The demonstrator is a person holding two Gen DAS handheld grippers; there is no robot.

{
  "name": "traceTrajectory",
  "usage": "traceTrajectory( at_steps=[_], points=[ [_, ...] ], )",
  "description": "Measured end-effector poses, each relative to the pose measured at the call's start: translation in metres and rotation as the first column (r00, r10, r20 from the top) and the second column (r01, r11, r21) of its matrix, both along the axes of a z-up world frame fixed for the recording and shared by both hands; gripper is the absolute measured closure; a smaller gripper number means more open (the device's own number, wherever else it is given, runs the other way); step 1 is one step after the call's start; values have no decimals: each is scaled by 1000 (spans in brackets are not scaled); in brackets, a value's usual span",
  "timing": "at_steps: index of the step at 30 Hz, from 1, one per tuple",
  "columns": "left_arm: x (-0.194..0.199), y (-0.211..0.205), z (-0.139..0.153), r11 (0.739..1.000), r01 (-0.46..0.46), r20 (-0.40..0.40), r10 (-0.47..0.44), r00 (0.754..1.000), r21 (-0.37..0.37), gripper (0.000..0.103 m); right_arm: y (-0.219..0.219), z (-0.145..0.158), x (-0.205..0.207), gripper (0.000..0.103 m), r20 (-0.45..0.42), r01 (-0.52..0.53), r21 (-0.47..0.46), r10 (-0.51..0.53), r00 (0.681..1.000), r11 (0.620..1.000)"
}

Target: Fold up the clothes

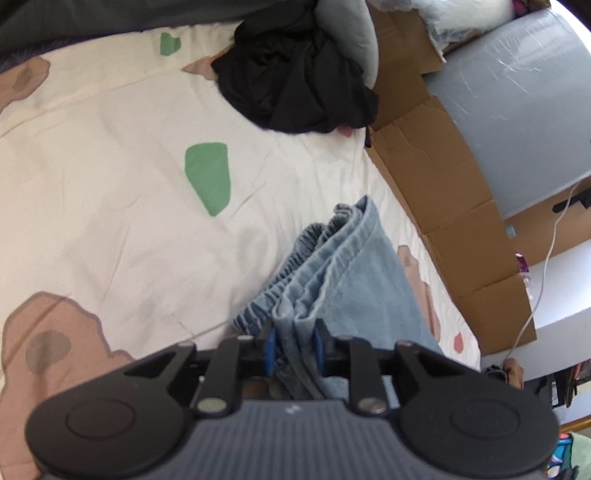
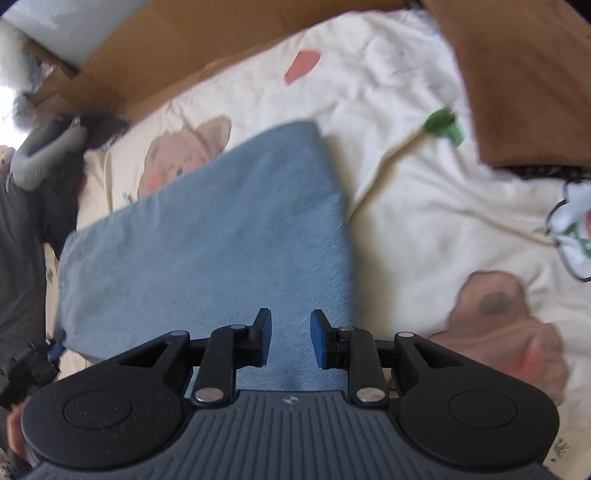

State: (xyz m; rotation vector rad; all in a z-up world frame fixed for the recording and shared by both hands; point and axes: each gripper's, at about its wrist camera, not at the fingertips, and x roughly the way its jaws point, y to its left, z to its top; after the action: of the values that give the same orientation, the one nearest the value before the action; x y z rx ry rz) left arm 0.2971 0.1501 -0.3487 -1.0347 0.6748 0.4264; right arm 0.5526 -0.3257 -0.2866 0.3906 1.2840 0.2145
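Observation:
Light blue jeans lie folded on a cream bedsheet printed with bears and green patches. In the left wrist view the stacked waistband and hem layers run straight into my left gripper, whose blue pads are shut on that bunch of denim. In the right wrist view the same jeans show as a flat folded rectangle. My right gripper hovers over their near edge, open, with a gap between its pads and nothing in it.
A crumpled black garment lies at the far end of the bed beside a grey cushion. Flattened cardboard lines the bed's side. Brown fabric and a white printed garment lie to the right.

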Motion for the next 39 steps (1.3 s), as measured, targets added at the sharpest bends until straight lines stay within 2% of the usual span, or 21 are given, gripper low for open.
traceTrajectory(
  at_steps=[3, 6, 11, 13, 15, 18, 19, 20, 23, 25, 27, 30, 33, 36, 39],
  points=[
    [-5, 2, 18, 999, -23, -22, 23, 999, 31, 75, 12, -19, -2, 78, -35, -5, -23, 4, 999, 1000],
    [-9, 4, 41, 995, -11, 12, 10, 1000, 98, 75, 19, -30, -8, 78, -50, 2, -39, -4, 999, 999],
    [11, -6, 61, 981, 106, 50, -115, 992, 162, 79, 26, -28, -14, 78, -37, 6, -40, -8, 999, 999],
    [21, -13, 58, 970, 150, 30, -159, 987, 192, 80, 27, -25, -15, 78, -30, 9, -40, -10, 999, 999],
    [29, -17, 48, 962, 185, -24, -184, 983, 203, 82, 27, -23, -17, 78, -22, 10, -42, -11, 1000, 999],
    [33, -20, 28, 949, 223, -116, -201, 973, 222, 90, 27, -28, -21, 76, -39, -1, -59, -2, 999, 998],
    [33, -21, 21, 946, 231, -140, -203, 969, 228, 98, 28, -32, -22, 76, -46, -4, -68, 1, 999, 998],
    [32, -20, 16, 947, 231, -151, -200, 968, 222, 100, 29, -36, -23, 76, -49, -4, -73, 0, 999, 997],
    [32, -17, 3, 950, 232, -183, -195, 964, 211, 100, 33, -45, -27, 77, -44, 1, -91, -5, 999, 996],
    [36, -21, -1, 937, 254, -206, -206, 957, 241, 100, 37, -51, -31, 78, -36, 3, -110, -7, 999, 994],
    [40, -24, -3, 923, 267, -212, -212, 954, 277, 100, 42, -55, -32, 78, -28, -1, -131, -2, 1000, 991],
    [45, -22, -4, 926, 251, -212, -195, 958, 282, 100, 45, -57, -24, 78, -50, -10, -155, 2, 999, 988],
    [47, -21, 13, 931, 240, -209, -185, 960, 275, 101, 53, -42, -16, 78, -54, -25, -181, 15, 998, 983],
    [42, -27, 35, 929, 240, -156, -202, 967, 281, 97, 66, -24, -15, 78, -10, -60, -130, 59, 998, 990],
    [43, -39, 47, 920, 280, -127, -254, 959, 275, 94, 84, -20, -18, 78, -5, -97, -97, 97, 995, 991]
  ],
)
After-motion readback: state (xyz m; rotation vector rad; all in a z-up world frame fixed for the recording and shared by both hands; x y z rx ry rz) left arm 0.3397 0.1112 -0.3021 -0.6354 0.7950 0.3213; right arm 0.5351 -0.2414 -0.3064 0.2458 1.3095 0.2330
